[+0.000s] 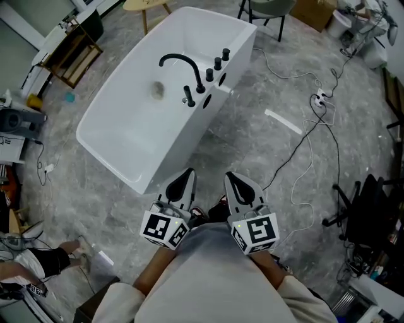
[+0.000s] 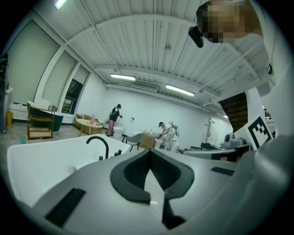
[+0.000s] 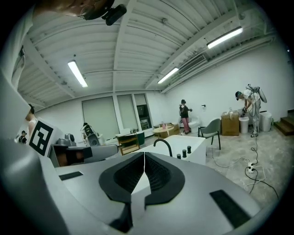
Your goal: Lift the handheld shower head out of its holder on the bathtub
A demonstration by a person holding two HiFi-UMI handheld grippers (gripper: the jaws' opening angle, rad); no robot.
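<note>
A white freestanding bathtub [image 1: 126, 135] stands on the grey floor ahead of me. On its right rim are a black arched faucet [image 1: 182, 62], three black knobs [image 1: 218, 64] and the black handheld shower head [image 1: 188, 96], upright in its holder. My left gripper [image 1: 187, 173] and right gripper [image 1: 230, 176] are held side by side close to my body, short of the tub's near end, both shut and empty. In the left gripper view the shut left gripper [image 2: 150, 150] points over the tub [image 2: 41, 158]. The right gripper view has the shut right gripper [image 3: 144, 153] aimed near the faucet [image 3: 163, 144].
White cables [image 1: 312, 135] and a power strip [image 1: 320, 98] trail over the floor right of the tub. A black office chair [image 1: 366, 211] is at the right, a wooden shelf [image 1: 72, 53] at the back left, a chair [image 1: 268, 9] behind the tub. People [image 3: 184, 114] stand far off.
</note>
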